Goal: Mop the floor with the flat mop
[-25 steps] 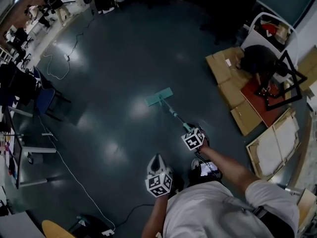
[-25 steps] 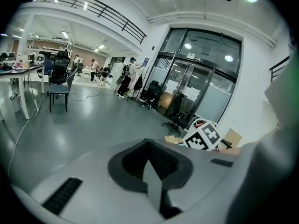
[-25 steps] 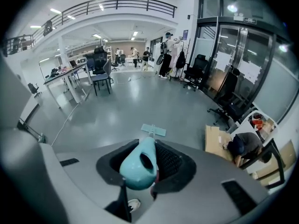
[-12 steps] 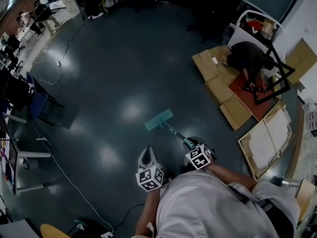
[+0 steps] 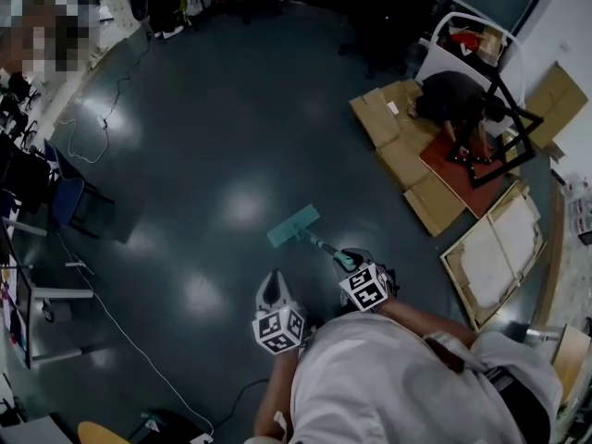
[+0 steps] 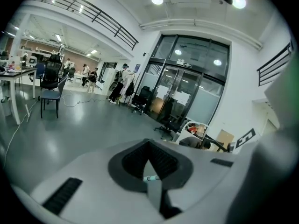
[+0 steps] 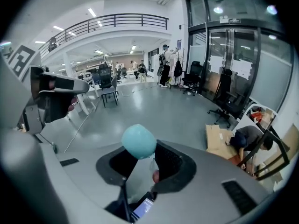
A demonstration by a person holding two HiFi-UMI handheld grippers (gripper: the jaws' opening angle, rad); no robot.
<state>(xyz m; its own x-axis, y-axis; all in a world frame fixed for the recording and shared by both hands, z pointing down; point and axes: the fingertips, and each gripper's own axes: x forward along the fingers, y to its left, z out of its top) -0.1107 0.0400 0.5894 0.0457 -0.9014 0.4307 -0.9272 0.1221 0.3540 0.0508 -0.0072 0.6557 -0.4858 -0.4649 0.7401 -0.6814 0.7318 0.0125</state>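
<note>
The flat mop's teal head (image 5: 294, 225) lies on the dark floor (image 5: 213, 118) just ahead of me. Its thin handle (image 5: 321, 244) slants back and right to my right gripper (image 5: 351, 265), which is shut on it. In the right gripper view the handle's round teal end (image 7: 138, 141) sticks up between the dark pads (image 7: 170, 164). My left gripper (image 5: 271, 292) hangs to the left of the handle, apart from it. In the left gripper view its pads (image 6: 163, 160) meet at the tips with nothing held.
At the right back a person (image 5: 453, 98) crouches on flattened cardboard (image 5: 402, 146) beside a black frame (image 5: 504, 132). A white panel (image 5: 490, 262) lies at the right. A cable (image 5: 120, 308) crosses the floor at the left, near a chair (image 5: 69, 197) and desks.
The mop head has been drawn back toward me, and the right gripper has come in closer to my body. The left gripper has stayed beside it.
</note>
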